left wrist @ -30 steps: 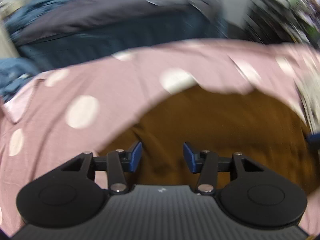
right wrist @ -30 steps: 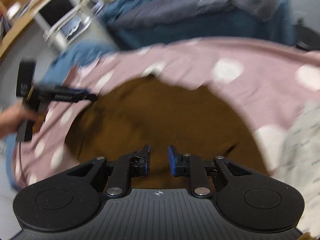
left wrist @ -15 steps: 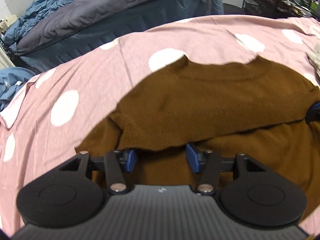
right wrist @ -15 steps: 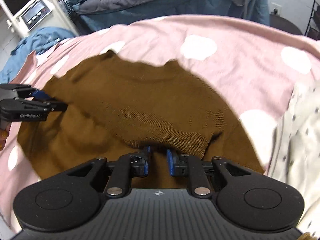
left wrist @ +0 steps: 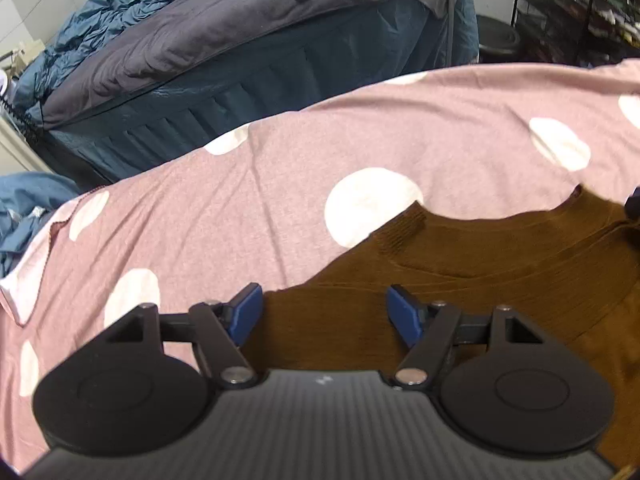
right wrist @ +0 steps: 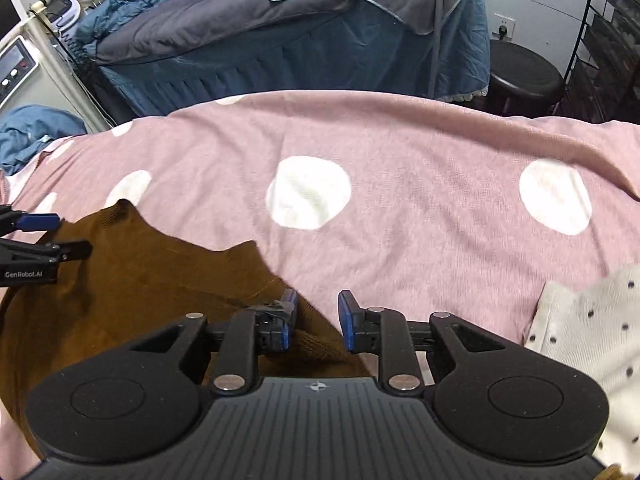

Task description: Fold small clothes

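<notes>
A brown knit sweater (left wrist: 500, 264) lies folded over on a pink sheet with white dots (left wrist: 248, 208). It also shows in the right wrist view (right wrist: 152, 280). My left gripper (left wrist: 322, 312) is open and empty, its jaws wide apart over the sweater's left edge. My right gripper (right wrist: 314, 320) is open, its jaws apart over the sweater's right edge with nothing held. The left gripper shows at the far left of the right wrist view (right wrist: 44, 236).
A white garment with dark dots (right wrist: 592, 332) lies at the right on the sheet. A bed with dark blue bedding (right wrist: 280, 40) stands behind. A black stool (right wrist: 524, 76) and a wire rack (right wrist: 608, 40) are at the back right.
Both grippers carried the sweater's lower part up and over, laid it down folded, and opened. The right gripper, shut earlier, has let go. Both have drawn outward to the sweater's sides.
</notes>
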Demonstrator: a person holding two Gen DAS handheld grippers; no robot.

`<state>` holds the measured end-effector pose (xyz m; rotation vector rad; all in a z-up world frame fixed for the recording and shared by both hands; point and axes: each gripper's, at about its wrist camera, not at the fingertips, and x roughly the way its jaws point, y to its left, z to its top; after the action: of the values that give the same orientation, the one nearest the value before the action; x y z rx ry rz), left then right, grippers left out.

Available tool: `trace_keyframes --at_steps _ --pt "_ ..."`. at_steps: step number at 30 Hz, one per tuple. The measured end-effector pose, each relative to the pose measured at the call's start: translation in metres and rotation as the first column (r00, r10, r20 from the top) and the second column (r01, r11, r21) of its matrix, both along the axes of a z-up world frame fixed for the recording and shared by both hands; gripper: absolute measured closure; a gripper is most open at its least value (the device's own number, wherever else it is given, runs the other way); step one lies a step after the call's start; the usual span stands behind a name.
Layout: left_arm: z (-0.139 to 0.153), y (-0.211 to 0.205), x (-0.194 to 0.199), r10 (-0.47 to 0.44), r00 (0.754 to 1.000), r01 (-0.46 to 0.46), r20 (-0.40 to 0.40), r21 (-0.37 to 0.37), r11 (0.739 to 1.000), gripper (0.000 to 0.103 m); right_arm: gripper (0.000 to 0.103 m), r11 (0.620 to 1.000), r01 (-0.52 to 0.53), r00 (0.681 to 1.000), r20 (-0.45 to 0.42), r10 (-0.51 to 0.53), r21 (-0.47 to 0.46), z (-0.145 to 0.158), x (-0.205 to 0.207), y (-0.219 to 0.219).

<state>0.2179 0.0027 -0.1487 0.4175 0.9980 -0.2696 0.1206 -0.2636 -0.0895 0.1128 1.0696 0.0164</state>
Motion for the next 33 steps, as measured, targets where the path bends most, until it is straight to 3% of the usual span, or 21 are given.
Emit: trace_keyframes --at_steps 3,5,7,9,14,17,21,24,26,29,31,33 --pt "0.003 0.008 0.000 0.021 1.000 -0.021 0.023 0.006 1.000 0.034 0.061 1.000 0.006 1.000 0.031 -0.006 0.006 0.010 -0.002 -0.002" --pt "0.009 0.020 -0.005 0.047 0.998 -0.047 0.038 -0.014 0.999 0.029 0.049 0.999 0.005 0.998 0.061 -0.007 0.036 0.020 -0.011 -0.004" --pt "0.014 0.035 -0.012 0.078 0.996 -0.076 0.051 -0.032 0.997 0.019 0.048 0.998 0.005 0.997 0.082 -0.011 0.068 0.029 -0.026 -0.005" --pt "0.018 0.047 -0.022 0.092 0.995 -0.090 0.050 -0.041 0.995 0.018 0.048 0.995 -0.003 0.996 0.086 -0.005 0.095 0.034 -0.041 -0.007" --pt "0.035 0.064 -0.079 0.064 0.995 -0.058 0.077 -0.076 0.995 0.015 0.044 0.993 -0.048 0.995 0.093 0.038 0.106 0.047 -0.088 -0.007" --pt "0.037 0.053 -0.125 0.003 1.000 -0.002 0.010 -0.123 0.992 0.017 0.028 0.993 -0.049 0.996 0.079 0.040 0.109 0.048 -0.113 -0.013" --pt "0.036 0.016 -0.192 -0.039 0.998 0.028 -0.056 -0.189 0.982 0.029 0.028 0.985 -0.024 0.999 0.036 0.018 0.170 0.044 -0.135 -0.024" --pt "0.030 -0.017 -0.233 -0.077 0.990 0.044 -0.121 -0.251 0.967 0.030 0.023 0.984 -0.044 0.999 0.026 0.040 0.172 0.043 -0.143 -0.026" --pt "0.024 -0.036 -0.252 -0.053 0.985 0.003 -0.165 -0.288 0.958 0.030 0.016 0.984 -0.043 0.999 0.022 0.039 0.173 0.044 -0.144 -0.030" --pt "0.013 -0.053 -0.266 0.016 0.970 -0.111 -0.243 -0.382 0.918 0.030 0.001 0.985 -0.052 0.998 0.031 0.048 0.162 0.048 -0.145 -0.034" --pt "0.005 -0.062 -0.272 0.052 0.954 -0.179 -0.295 -0.424 0.888 0.030 0.001 0.984 -0.085 0.996 0.037 0.080 0.154 0.049 -0.144 -0.036" --pt "0.001 -0.069 -0.277 0.066 0.947 -0.204 -0.314 -0.428 0.881 0.030 0.001 0.982 -0.121 0.992 0.036 0.117 0.142 0.050 -0.143 -0.037"
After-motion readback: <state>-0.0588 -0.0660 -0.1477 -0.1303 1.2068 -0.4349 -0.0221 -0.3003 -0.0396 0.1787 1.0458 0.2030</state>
